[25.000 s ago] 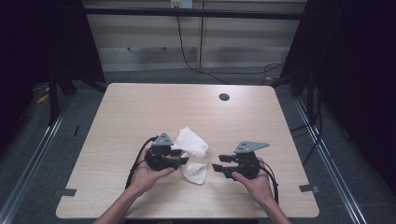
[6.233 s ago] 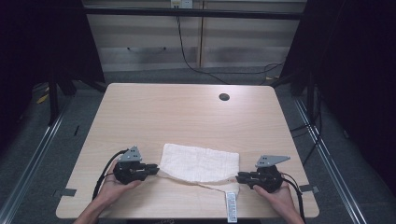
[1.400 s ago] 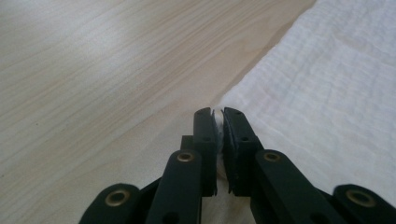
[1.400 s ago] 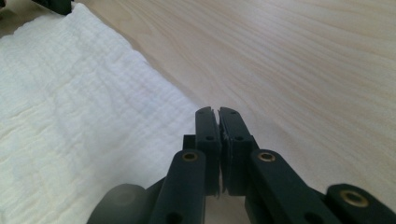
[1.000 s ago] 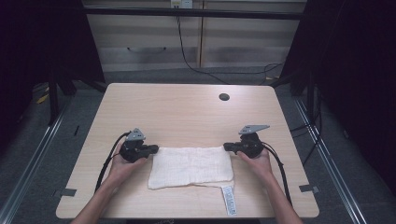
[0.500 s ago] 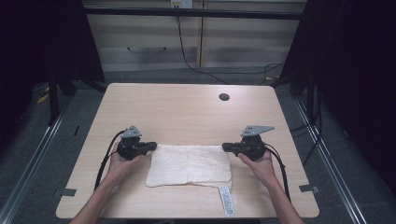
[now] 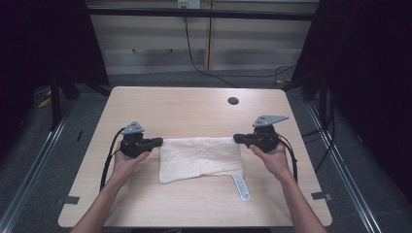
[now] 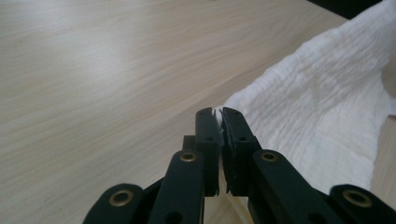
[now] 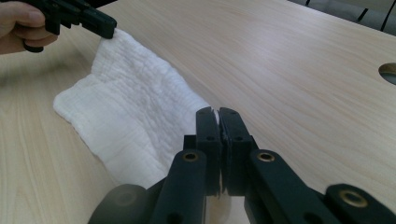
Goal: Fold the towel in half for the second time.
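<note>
A white, crinkled cloth (image 7: 200, 158) hangs stretched between the two grippers over the middle of the wooden table (image 7: 194, 107), its lower edge sagging toward the tabletop. My left gripper (image 7: 159, 141) is shut on the cloth's far left corner; in the left gripper view a sliver of cloth (image 8: 308, 116) shows pinched between the jaws of that gripper (image 8: 219, 113). My right gripper (image 7: 236, 138) is shut on the far right corner, with the cloth (image 9: 135, 116) trailing away from its jaws (image 9: 216, 113) toward the other gripper (image 9: 105, 29). A white label (image 7: 241, 186) dangles from the near right corner.
A dark round hole (image 7: 233, 101) sits in the tabletop near the far right. Black cables trail from both grippers toward the near edge. Metal rails run along the floor on both sides of the table.
Both grippers have risen a little and moved slightly away from me, lifting the cloth's far edge off the table. The cloth now hangs taut between them.
</note>
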{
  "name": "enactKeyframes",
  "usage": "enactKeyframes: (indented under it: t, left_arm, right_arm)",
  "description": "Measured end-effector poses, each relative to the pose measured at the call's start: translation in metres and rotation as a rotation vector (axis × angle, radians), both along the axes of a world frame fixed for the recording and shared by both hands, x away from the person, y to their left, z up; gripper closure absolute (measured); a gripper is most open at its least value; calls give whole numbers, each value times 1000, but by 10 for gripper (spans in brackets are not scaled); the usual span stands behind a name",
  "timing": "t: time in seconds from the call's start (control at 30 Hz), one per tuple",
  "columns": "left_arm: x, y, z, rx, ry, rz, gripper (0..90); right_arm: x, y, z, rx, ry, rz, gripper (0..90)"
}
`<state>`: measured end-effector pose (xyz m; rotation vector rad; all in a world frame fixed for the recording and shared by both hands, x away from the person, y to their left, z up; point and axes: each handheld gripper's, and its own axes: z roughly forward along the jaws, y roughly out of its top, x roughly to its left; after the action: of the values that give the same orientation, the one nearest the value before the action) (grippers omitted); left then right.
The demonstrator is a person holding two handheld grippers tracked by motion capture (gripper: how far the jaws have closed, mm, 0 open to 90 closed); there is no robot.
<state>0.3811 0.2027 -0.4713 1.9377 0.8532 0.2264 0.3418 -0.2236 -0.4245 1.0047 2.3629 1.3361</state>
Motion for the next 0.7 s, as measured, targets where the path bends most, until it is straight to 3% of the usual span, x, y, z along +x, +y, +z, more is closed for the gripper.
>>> enactKeyframes:
  t: [0.3, 0.7]
  left_arm:
    - [1, 1, -3, -14, 6, 5, 859]
    - [-2, -2, -3, -2, -1, -7, 860]
  right_arm:
    - [-6, 1, -25, 5, 24, 10, 882]
    - [-35, -1, -46, -51, 79, 88, 880]
